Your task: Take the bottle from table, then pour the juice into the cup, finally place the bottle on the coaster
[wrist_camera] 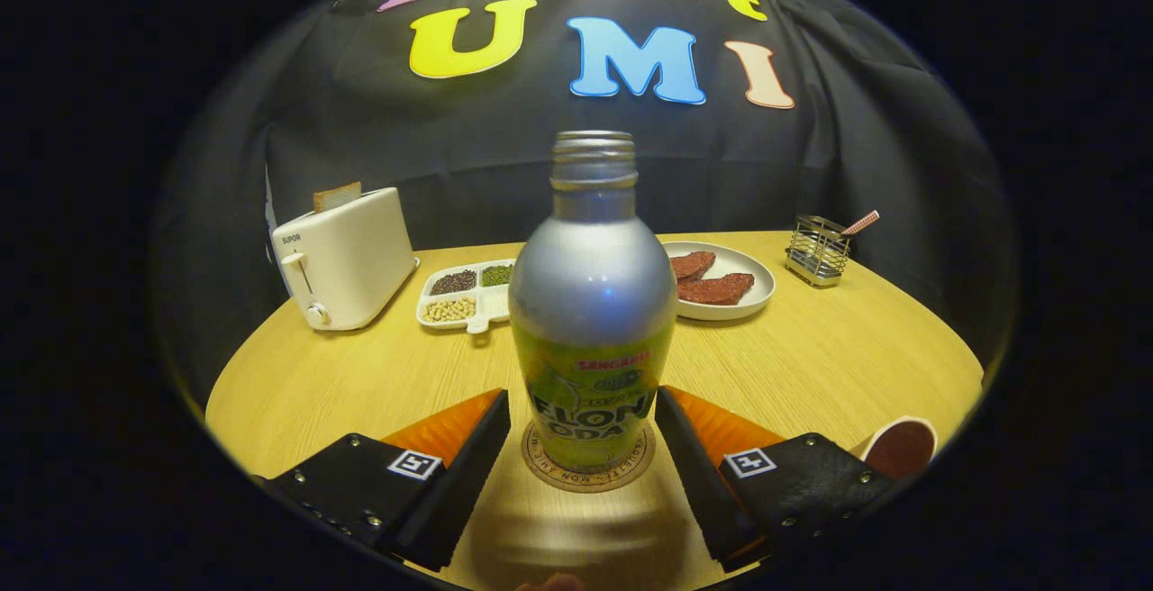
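Tool: we see the tool (582,433) with its two fingers spread wide, one on each side of the bottle's base, a narrow gap showing on both sides so neither finger presses it; each finger carries a square printed marker.
Bottle: the bottle (592,303) stands upright on the coaster, between the fingers; smooth metal body, rounded shoulder, threaded neck with no cap on it; a glossy green wrap covers its lower half.
Bottle writing: we make out "SANGARIA" in red, and below it partial large letters, "ELON" and "ODA".
Coaster: the coaster (549,471) is a round, flat brown disc with writing around its rim; we cannot read it surely.
Cup: the cup (901,449) sits just beyond the right finger, round-mouthed, with dark contents inside.
Bench: the bench (811,357) is round, pale wood with a fine straight grain.
Toaster: a cream, rounded toaster (344,258) marked "SUPOR", with a slice standing in its slot, sits far left.
Tray: a white divided tray (464,295) holds dark, green and pale beans in separate compartments.
Plate: a white round plate (737,280) behind the bottle bears reddish-brown slices.
Wire holder: a small metal wire holder (817,250) stands at the far right.
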Demonstrator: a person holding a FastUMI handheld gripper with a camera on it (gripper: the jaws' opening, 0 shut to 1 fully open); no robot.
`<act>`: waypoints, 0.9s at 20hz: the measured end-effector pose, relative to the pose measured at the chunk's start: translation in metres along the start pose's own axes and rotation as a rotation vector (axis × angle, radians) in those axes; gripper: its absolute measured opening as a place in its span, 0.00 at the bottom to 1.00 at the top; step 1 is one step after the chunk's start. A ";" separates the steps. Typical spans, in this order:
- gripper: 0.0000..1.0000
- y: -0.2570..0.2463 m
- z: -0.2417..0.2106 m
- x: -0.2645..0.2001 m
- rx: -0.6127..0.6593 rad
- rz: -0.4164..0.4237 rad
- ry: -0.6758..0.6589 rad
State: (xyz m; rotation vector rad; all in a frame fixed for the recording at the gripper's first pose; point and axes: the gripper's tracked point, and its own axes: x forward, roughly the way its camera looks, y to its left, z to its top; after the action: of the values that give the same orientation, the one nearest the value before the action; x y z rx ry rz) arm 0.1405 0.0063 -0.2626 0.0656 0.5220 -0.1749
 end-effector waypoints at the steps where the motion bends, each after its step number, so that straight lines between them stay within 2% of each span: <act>1: 0.98 0.002 0.004 -0.009 -0.011 0.008 -0.009; 4: 0.99 0.002 0.031 -0.045 -0.038 0.034 -0.077; 8: 0.98 0.006 0.067 -0.094 -0.012 0.079 -0.180; 18: 0.98 -0.013 0.127 -0.192 -0.042 0.079 -0.345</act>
State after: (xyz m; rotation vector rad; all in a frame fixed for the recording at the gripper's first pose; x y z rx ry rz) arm 0.0366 0.0083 -0.0567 0.0140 0.1785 -0.0943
